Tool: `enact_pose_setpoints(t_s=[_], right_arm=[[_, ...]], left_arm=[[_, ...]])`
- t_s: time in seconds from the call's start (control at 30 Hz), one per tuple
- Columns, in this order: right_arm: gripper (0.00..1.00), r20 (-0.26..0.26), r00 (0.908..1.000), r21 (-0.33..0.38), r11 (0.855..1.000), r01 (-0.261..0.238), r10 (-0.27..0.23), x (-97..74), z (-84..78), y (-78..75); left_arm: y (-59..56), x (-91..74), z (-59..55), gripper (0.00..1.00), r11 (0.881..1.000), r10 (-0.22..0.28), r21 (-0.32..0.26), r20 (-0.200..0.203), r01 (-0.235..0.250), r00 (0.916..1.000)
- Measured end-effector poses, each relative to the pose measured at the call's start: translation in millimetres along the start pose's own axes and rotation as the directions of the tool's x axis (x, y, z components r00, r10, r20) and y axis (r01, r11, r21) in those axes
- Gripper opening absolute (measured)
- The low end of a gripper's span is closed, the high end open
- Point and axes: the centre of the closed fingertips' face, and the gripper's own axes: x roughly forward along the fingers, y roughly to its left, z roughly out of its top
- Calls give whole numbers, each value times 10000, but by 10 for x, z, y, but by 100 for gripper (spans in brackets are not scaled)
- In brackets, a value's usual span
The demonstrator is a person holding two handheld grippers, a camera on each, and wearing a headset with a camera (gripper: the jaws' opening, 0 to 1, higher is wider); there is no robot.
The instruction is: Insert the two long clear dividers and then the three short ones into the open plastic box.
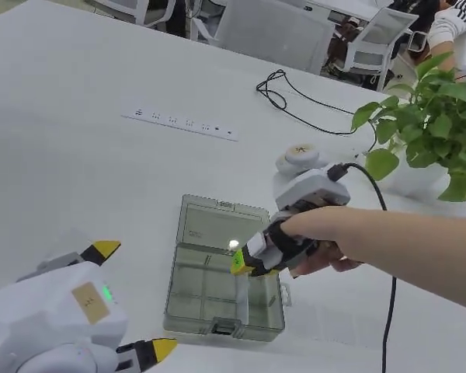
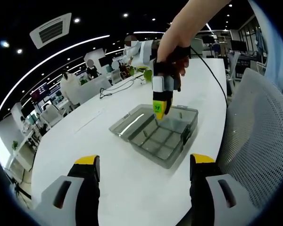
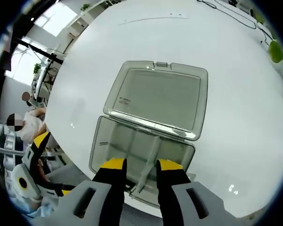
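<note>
One open plastic box [image 1: 172, 289], lid flat. Right gripper [image 3: 141, 165]: jaws narrow, straddling one clear divider [image 3: 150, 151] inside; clamp cannot tell. Left gripper [image 2: 144, 160]: jaws wide, empty.

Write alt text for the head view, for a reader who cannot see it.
A hand holds the right gripper over an open clear plastic box on a white table, its fingers at a clear divider standing inside. The left gripper is at lower left, fingers open; a potted plant and power strip lie beyond.
</note>
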Motion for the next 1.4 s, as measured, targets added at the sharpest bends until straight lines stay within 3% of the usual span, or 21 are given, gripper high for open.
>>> enact_pose_setpoints(t_s=[0.13, 0.33, 0.47, 0.5, 0.7, 0.73, 0.77, 0.8, 0.87, 0.9, 0.97, 1.0, 1.07, 1.13, 1.17, 1.2, 1.23, 1.27, 1.3, 1.37, 1.4], right_arm=[[34, 739, 9958, -733, 9961, -495, 549, -76, 42, 79], [57, 1450, 9873, -1077, 9930, -490, 644, -148, 13, 10], [73, 2555, 9626, -1721, 9840, -469, 906, -194, 122, -3], [76, 2371, 9684, -1617, 9861, -386, 768, -201, 61, -26], [89, 2720, 9561, -2187, 9746, -486, 1087, -187, 7, 35], [92, 2926, 9480, -2499, 9669, -508, 1254, -184, 21, 59], [94, 2869, 9509, -2506, 9672, -426, 1162, -179, -5, 51], [97, 3211, 9366, -2960, 9543, -418, 1406, -184, 42, 93], [100, 3206, 9389, -3319, 9432, -125, 1253, -192, 23, 73], [100, 3408, 9281, -3726, 9279, -132, 1500, -204, 53, 113], [100, 3306, 9358, -3776, 9259, 121, 1226, -207, 7, 76], [100, 3560, 9237, -4054, 9140, 160, 1418, -219, 43, 98], [100, 3675, 9195, -3898, 9208, 163, 1393, -240, 25, 90], [100, 3913, 9070, -3732, 9278, 14, 1560, -260, 45, 98], [100, 4183, 8906, -3861, 9224, -34, 1784, -287, 74, 126], [100, 4101, 8969, -3763, 9265, 10, 1656, -284, 50, 100], [100, 4157, 8935, -3730, 9278, -28, 1698, -292, 49, 100], [100, 4358, 8805, -3822, 9241, -65, 1864, -308, 67, 114], [100, 4333, 8830, -3696, 9292, -85, 1805, -308, 54, 95], [99, 4667, 8601, -3729, 9277, -200, 2062, -346, 59, 117], [99, 4615, 8641, -3627, 9317, -226, 2006, -349, 31, 90]], left_arm=[[1, 1, -9, 79, 10000, 8, -11, -35, -8, 10000], [-7, 3, -14, 79, 10000, -20, -4, -84, 20, 10000], [-15, 8, -22, 79, 10000, -60, 2, -138, 60, 9999], [-17, 8, -25, 79, 10000, -67, 14, -158, 67, 9999], [-24, 14, -38, 79, 9999, -108, -25, -229, 108, 9997], [-23, 14, -42, 79, 9999, -100, -10, -257, 100, 9996], [-23, 14, -42, 80, 10000, -95, -12, -260, 95, 9996], [-21, 15, -44, 80, 10000, -87, -25, -268, 86, 9996], [-11, 14, -55, 80, 10000, -44, -75, -321, 42, 9995], [-7, 12, -57, 80, 10000, -29, -91, -322, 26, 9995], [-6, 12, -59, 80, 9999, -44, -162, -312, 39, 9995], [-2, 13, -62, 80, 9998, -34, -174, -326, 29, 9995], [-1, 14, -66, 80, 9997, -35, -222, -349, 27, 9994], [1, 13, -71, 80, 9996, -34, -273, -373, 24, 9993], [2, 13, -73, 80, 9996, -39, -295, -382, 28, 9993], [3, 14, -74, 80, 9995, -40, -307, -383, 28, 9993], [1, 14, -75, 80, 9994, -52, -331, -396, 39, 9992], [-3, 17, -80, 80, 9992, -90, -392, -416, 73, 9991], [-4, 19, -82, 80, 9990, -110, -438, -429, 91, 9990], [2, 20, -85, 80, 9980, -147, -615, -419, 121, 9990], [8, 19, -85, 81, 9965, -182, -823, -395, 149, 9991]])
